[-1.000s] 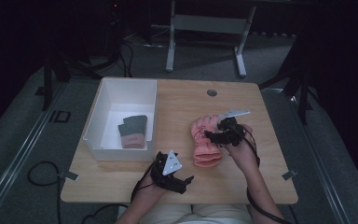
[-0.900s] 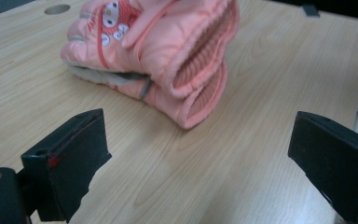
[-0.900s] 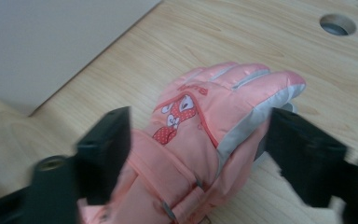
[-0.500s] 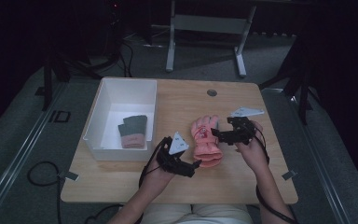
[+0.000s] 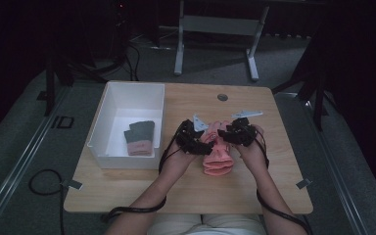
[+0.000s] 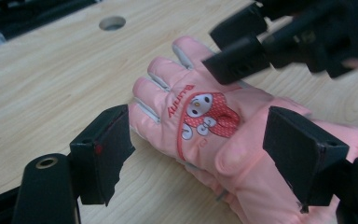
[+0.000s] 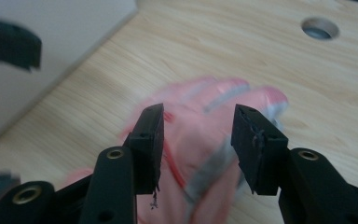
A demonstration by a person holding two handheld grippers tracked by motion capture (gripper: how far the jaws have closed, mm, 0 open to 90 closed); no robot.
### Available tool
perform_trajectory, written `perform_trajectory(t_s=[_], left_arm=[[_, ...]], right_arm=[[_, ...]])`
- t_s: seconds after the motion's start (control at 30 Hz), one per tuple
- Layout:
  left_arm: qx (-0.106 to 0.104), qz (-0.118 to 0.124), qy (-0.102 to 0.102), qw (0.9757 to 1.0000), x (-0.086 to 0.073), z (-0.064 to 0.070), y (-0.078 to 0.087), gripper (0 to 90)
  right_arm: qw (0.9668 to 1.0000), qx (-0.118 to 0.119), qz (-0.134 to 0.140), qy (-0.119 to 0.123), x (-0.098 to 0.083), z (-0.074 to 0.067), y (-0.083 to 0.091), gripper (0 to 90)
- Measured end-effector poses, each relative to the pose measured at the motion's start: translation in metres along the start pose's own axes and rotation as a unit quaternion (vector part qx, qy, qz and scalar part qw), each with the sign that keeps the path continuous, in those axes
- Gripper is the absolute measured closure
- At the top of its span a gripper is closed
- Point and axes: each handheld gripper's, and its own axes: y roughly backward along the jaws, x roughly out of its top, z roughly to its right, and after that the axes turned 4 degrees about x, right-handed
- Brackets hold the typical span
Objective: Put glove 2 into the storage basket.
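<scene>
1. Bin (image 5: 108,113): white, open-topped, standing on the left part of the table (image 5: 274,176). Inside it, toward its near right corner, you see a folded grey and pink item (image 5: 139,138); what it is cannot be told from the high view.

2. Left gripper (image 5: 201,143): you hold it just right of the bin, at the left edge of the pink glove (image 5: 218,159). Its jaws have just been closing, yet in the left gripper view they stand spread. One jaw sits off the glove's finger side over bare wood. The other sits at the cuff side. The pads do not press on the glove.

3. Pink glove: it lies flat on the table near the centre, between your two hands and well apart from the bin. In the left gripper view (image 6: 205,121) its back faces up, showing a red cartoon figure and red lettering, with the fingers pointing toward the round hole (image 6: 112,22) in the tabletop.

4. Right gripper (image 5: 225,137): you hold it over the right side of the glove. Its jaws have just been closing. In the right gripper view (image 7: 198,140) they stand apart above the glove's fingers (image 7: 214,140). That view is blurred, so contact probably has not been made, but you cannot confirm it.
</scene>
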Motion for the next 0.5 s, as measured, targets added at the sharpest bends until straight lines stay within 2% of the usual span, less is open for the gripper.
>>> perform_trajectory(t_s=[0.03,0.2,0.27,0.33,0.43,0.5], left_arm=[[-0.001,-0.004,0.001,1.0000,0.001,-0.001,-0.004,22.5],[-0.022,-0.026,0.022,0.9992,0.003,-0.004,-0.018,22.4],[-0.038,-0.040,0.043,0.9976,0.002,-0.008,-0.025,22.2],[-0.045,-0.058,0.066,0.9951,-0.002,-0.013,-0.033,21.9],[-0.063,-0.078,0.102,0.9897,-0.010,-0.020,-0.047,22.0],[-0.084,-0.096,0.127,0.9837,-0.017,-0.023,-0.057,22.0]], right_arm=[[1.0000,-0.001,-0.006,0.003,-0.003,0.001,-0.001,53.8],[0.9990,0.008,-0.041,-0.019,-0.022,0.017,-0.007,52.1],[0.9987,0.017,-0.041,-0.023,-0.027,0.023,-0.005,51.2],[0.9981,0.024,-0.049,-0.027,-0.030,0.027,-0.005,49.4],[0.9964,0.041,-0.068,-0.029,-0.033,0.030,-0.008,47.0],[0.9956,0.051,-0.073,-0.029,-0.035,0.031,-0.011,45.3]])
